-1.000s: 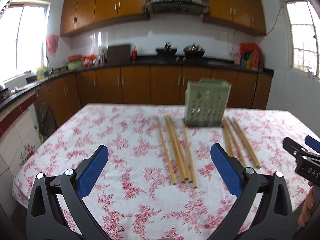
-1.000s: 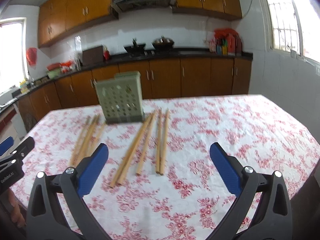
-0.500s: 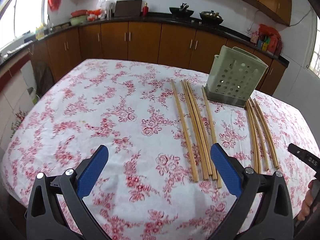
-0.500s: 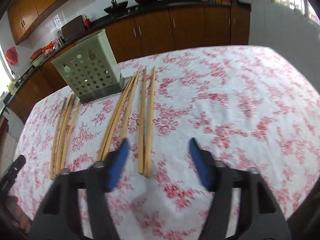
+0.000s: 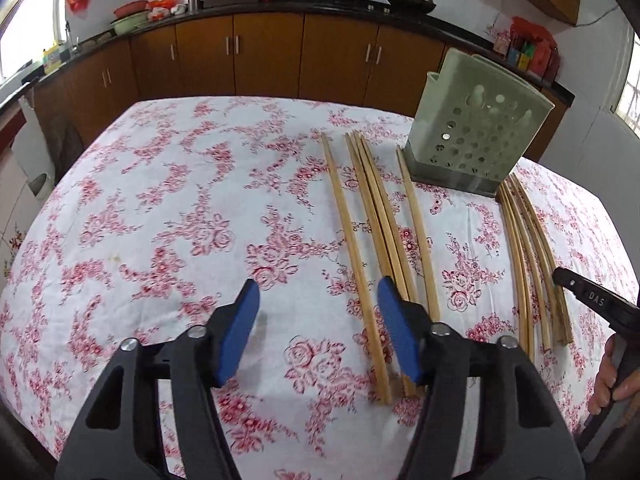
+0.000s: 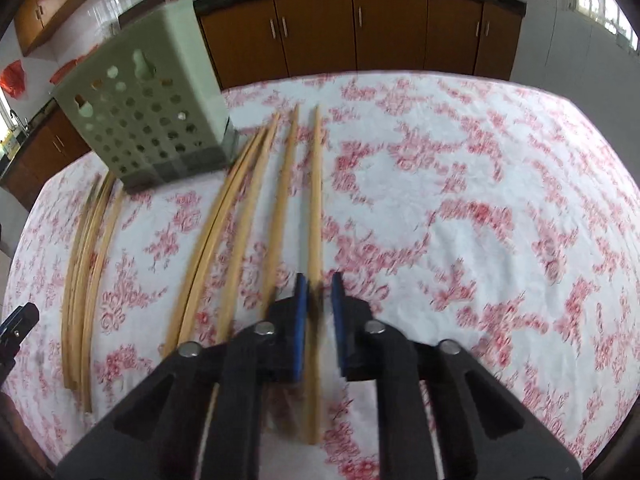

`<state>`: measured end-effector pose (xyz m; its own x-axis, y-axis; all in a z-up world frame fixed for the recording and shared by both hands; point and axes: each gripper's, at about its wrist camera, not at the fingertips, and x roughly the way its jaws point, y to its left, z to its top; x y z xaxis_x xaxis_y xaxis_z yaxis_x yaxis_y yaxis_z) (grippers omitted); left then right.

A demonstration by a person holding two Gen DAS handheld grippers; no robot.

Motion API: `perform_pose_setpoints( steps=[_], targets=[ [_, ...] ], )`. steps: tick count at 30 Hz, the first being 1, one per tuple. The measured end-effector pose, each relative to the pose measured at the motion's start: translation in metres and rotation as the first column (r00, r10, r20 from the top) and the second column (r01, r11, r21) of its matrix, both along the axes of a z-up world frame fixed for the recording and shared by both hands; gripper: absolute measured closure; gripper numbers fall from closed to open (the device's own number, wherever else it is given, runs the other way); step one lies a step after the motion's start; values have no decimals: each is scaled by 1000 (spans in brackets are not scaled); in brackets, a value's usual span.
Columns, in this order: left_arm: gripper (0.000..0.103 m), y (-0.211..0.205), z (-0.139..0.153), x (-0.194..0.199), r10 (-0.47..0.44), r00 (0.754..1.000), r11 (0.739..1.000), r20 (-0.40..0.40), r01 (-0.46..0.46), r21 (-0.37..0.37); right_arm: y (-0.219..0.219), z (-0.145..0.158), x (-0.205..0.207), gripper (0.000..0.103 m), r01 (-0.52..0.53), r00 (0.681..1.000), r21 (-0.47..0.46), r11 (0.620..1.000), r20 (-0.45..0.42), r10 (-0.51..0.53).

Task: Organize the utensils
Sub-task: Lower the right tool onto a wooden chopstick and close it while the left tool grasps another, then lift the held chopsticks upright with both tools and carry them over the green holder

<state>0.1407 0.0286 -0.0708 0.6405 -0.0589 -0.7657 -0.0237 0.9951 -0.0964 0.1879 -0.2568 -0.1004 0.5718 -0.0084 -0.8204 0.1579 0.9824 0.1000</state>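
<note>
Chopsticks [image 6: 316, 216] are what you have just closed in on: half a second ago your right claw [image 6: 319, 294] hung wide over the rightmost pair, and now its jaws have narrowed to a slim gap straddling the near part of the outermost stick, which lies flat on the desk [image 6: 480, 200]. Whether the pads already pinch the wood I cannot tell; the frame is blurred and a sliver of space shows on each side. Your left claw [image 5: 318, 300] has also dropped lower and half-closed, but it is released and grips nothing, with its right finger [image 5: 396, 332] over the near ends of the left bundle [image 5: 380, 216]. All the sticks lie on the cloth in two groups, one on either side of the holder [image 5: 476, 136], which stands toward the far edge of the desk with nothing in it that I can see. So sorting has not yet put anything away. Likely you are at the first pickup; finish the squeeze before lifting, since a thin round stick may roll out.
</note>
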Motion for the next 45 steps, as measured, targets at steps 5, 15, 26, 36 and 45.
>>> perform_pose_setpoints(
  steps=[5, 15, 26, 36, 45],
  targets=[
    [60, -8, -10, 14, -25, 999, 1000, -46, 24, -16, -14, -1, -3, 95, 48, 999, 0, 999, 13, -48],
    [95, -18, -23, 39, -48, 996, 998, -77, 52, 43, -11, -2, -3, 95, 35, 999, -40, 999, 35, -34],
    [95, 24, -25, 72, -18, 999, 999, -36, 20, 45, -50, -6, 19, 95, 94, 994, -40, 995, 57, -92],
    [94, 25, -27, 57, -47, 999, 997, -7, 47, 59, -40, -7, 1, 93, 75, 995, -76, 994, 72, -69],
    [96, 22, -28, 34, -38, 999, 997, -5, 39, 67, -34, -8, -13, 95, 45, 996, -103, 994, 81, -37]
  ],
)
